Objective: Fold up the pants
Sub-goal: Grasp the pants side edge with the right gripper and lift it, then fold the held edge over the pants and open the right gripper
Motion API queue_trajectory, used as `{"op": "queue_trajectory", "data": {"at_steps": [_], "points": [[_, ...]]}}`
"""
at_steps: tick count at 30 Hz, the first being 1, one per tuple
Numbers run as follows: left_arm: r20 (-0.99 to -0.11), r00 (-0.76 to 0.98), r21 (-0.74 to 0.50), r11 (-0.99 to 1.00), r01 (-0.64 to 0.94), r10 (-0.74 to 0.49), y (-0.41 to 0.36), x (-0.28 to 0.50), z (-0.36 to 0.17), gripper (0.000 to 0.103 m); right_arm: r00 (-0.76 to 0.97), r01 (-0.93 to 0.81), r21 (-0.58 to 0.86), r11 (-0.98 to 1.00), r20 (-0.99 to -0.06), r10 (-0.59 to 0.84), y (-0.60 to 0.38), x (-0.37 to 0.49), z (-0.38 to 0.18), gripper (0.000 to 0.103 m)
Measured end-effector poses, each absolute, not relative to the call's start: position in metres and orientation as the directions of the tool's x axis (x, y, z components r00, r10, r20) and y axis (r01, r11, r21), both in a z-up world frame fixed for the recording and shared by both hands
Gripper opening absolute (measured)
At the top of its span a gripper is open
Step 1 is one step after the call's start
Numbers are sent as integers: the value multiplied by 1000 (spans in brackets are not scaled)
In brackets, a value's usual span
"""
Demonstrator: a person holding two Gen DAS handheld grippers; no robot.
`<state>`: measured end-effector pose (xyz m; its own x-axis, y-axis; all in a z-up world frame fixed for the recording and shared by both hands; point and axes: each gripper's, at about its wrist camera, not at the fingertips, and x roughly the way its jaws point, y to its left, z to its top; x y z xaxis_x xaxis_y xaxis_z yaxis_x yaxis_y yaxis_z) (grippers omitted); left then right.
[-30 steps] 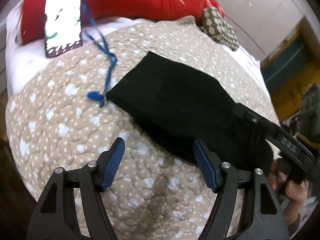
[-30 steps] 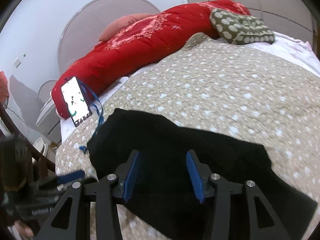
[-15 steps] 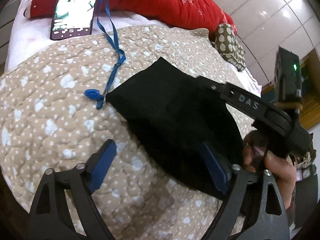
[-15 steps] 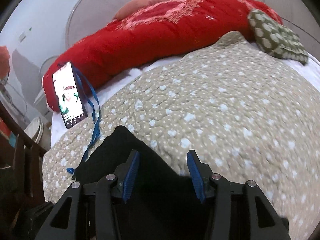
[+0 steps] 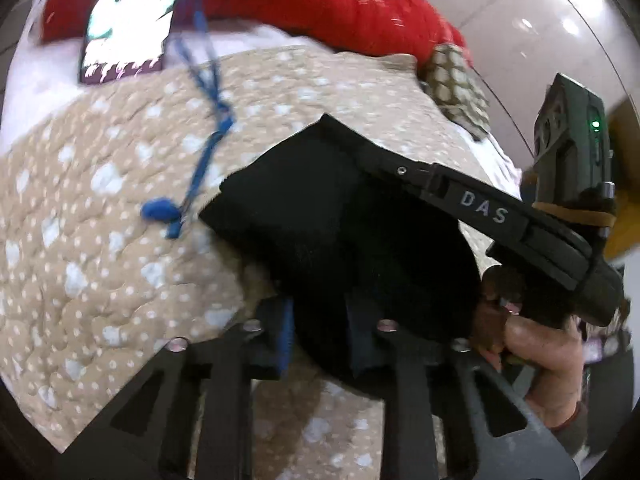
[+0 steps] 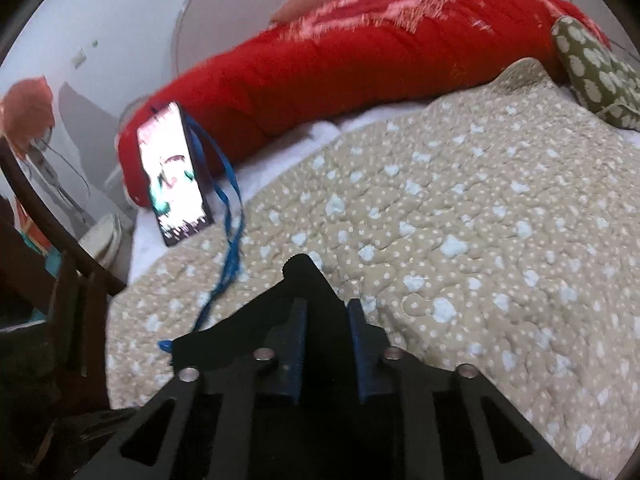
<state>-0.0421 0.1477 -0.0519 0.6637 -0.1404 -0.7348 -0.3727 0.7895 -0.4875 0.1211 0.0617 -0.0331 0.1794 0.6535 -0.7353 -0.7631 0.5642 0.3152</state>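
Observation:
The black pants (image 5: 320, 220) lie on the tan spotted quilt (image 5: 100, 240). My left gripper (image 5: 320, 320) is shut on their near edge, with black cloth pinched between the blue pads. My right gripper (image 6: 324, 316) is shut on another part of the pants (image 6: 300, 280), and a peak of cloth sticks up between its fingers. In the left wrist view the right gripper (image 5: 500, 216) reaches over the far edge of the pants, held by a hand (image 5: 536, 352).
A lit phone (image 6: 172, 176) with a blue lanyard (image 6: 228, 240) leans on a long red bolster (image 6: 360, 60) at the bed's head. A green spotted pillow (image 6: 596, 76) lies at the far right. Dark wooden furniture (image 6: 48, 300) stands left of the bed.
Both grippers have closed on the pants. The right gripper has moved along the cloth toward the far side and lifted a fold of it.

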Motion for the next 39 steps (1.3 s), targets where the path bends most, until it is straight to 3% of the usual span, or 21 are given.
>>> {"op": "queue_trajectory", "data": {"at_steps": [5,10,13,14,18,20,23,26,29,34,37,39], "points": [[-645,758,-407,884,-231,-99,111,-57,-5,16,251,-733,385,561,-613,749,7,111,12,14],[-578,801,-322,946,-46,-158,53,-67,28,16,354,-684,457,568,-473,807,-82,96,48,14],[-596,777,-264,963,47,-201,12,-66,24,16,437,-626,466,625,-455,776,-136,83,48,13],[-619,754,-243,967,79,-217,-3,-63,16,16,465,-594,468,655,-464,754,-154,80,45,9],[-704,657,-195,963,184,-268,-49,-54,-23,16,599,-398,483,780,-507,620,-223,64,24,10],[-731,636,-137,966,220,-248,-64,-55,-34,16,637,-280,518,808,-530,560,-257,54,10,16],[-736,640,-62,963,261,-221,-71,-63,-28,17,615,-185,639,747,-517,595,-286,41,-11,54],[-733,631,-72,951,300,-255,-58,-72,-9,22,606,-152,723,674,-471,641,-302,28,-22,55],[-715,646,-70,947,314,-267,-41,-78,0,33,618,-153,764,627,-421,664,-312,19,-22,61],[-682,625,-165,913,373,-379,-44,-73,8,60,583,-140,806,576,-403,706,-310,12,-26,64],[-728,573,-150,902,404,-377,-65,-66,-6,60,569,-135,847,515,-359,740,-310,8,-28,65],[-745,547,-163,899,406,-382,-69,-62,-10,60,575,-119,840,530,-377,726,-307,4,-29,67]]}}
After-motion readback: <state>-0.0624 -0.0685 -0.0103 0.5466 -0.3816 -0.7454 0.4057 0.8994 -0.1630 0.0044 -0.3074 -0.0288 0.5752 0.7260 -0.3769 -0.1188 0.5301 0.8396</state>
